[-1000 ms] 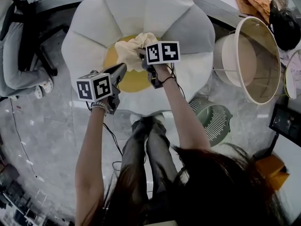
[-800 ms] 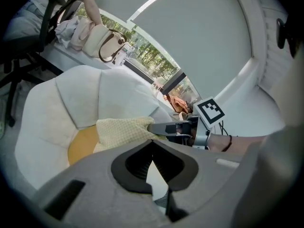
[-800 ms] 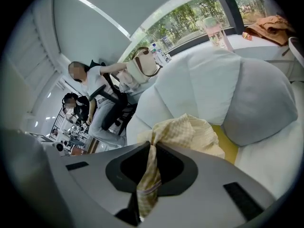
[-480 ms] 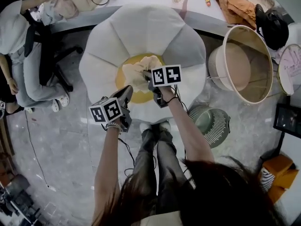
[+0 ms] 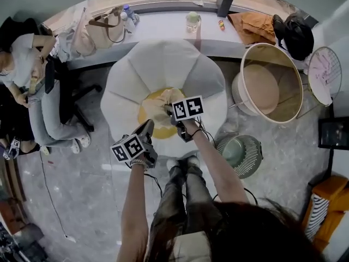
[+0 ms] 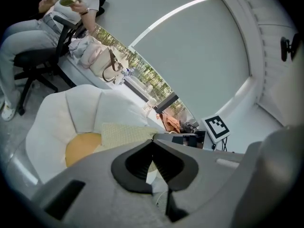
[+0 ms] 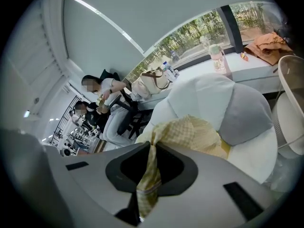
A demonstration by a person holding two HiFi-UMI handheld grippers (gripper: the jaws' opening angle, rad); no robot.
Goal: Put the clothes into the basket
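Note:
A pale yellow checked cloth [image 5: 157, 105] hangs bunched over the yellow centre of a white flower-shaped seat [image 5: 163, 64]. My right gripper [image 5: 168, 111] is shut on it; in the right gripper view a strip of the cloth [image 7: 190, 132] runs down between the closed jaws of the right gripper [image 7: 153, 147]. My left gripper [image 5: 148, 125] is lower left of the cloth, apart from it. Its jaws meet with nothing between them, and past the left gripper [image 6: 152, 141] lies the cloth [image 6: 122, 134]. The big round beige basket [image 5: 283, 59] stands to the right of the seat, also at the edge of the right gripper view as the basket [image 7: 286, 65].
A green fan [image 5: 239, 150] lies on the floor between my legs and the basket. Behind the seat runs a long desk [image 5: 163, 23] with bags, a bottle and an orange cloth [image 5: 251, 26]. A seated person [image 5: 27, 75] is at the left. A wire rack [image 5: 324, 72] stands far right.
Both grippers have risen, and the right one has carried the cloth up from the yellow centre. The head view now takes in more of the room.

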